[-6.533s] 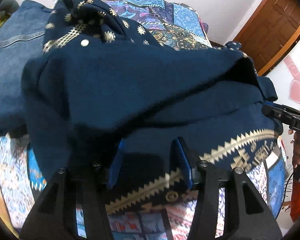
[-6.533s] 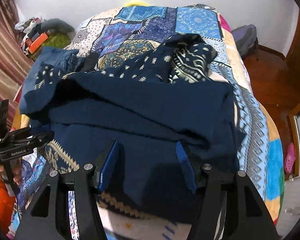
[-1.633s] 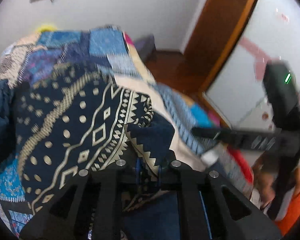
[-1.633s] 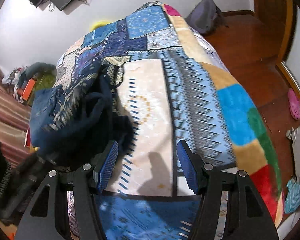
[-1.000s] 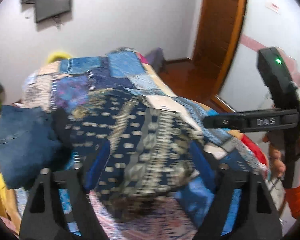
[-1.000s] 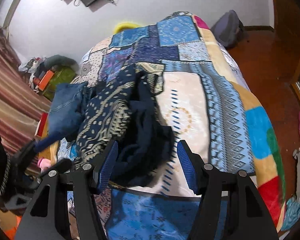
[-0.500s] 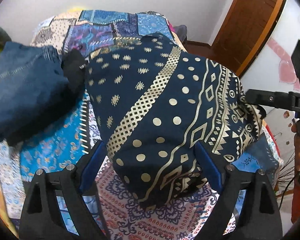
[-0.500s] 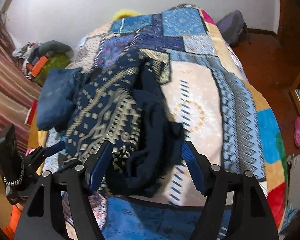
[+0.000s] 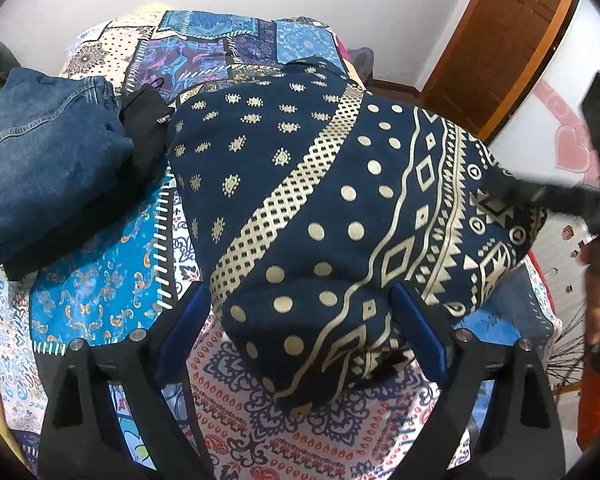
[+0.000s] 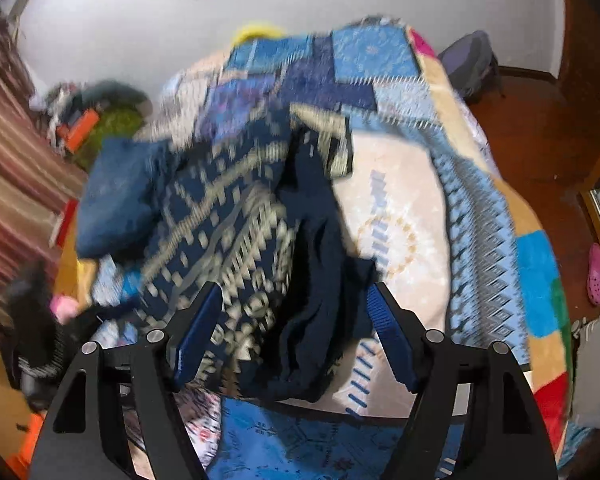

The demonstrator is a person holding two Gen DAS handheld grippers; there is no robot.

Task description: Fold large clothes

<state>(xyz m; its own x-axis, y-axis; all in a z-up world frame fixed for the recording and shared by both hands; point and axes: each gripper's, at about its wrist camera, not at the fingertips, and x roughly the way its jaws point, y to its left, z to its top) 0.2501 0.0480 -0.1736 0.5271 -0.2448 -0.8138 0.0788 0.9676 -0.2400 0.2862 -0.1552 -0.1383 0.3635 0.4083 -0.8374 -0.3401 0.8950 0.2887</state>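
Garment (image 9: 340, 208) of navy cloth printed with gold dots, diamonds and zigzags lies folded in a thick bundle on the patchwork bedspread (image 9: 100, 300), its rounded near end reaching toward the camera. Against that bundle's left side sits a folded pile of blue denim (image 9: 40, 168), with a small black item (image 9: 144, 120) wedged between the two. The left gripper (image 9: 300, 332) hangs over the bundle's near end with its blue pads spread wide, one on each side of the cloth; neither pad presses on it. Off the bundle's right edge, the right gripper's dark body (image 9: 580, 196) shows blurred, a hand below it.

In the right wrist view, which is smeared by motion, the same garment (image 10: 228, 216) shows its plain dark underside folded along its right flank. The right gripper (image 10: 296, 332) stands over that flank, its jaws opening, with the dark cloth lying between them but not clamped. Denim (image 10: 116, 200) lies at the bundle's far left. Beyond the bedspread (image 10: 480, 200), right of the bundle, are a wooden floor (image 10: 540, 120) and a pink clog (image 10: 598, 276).
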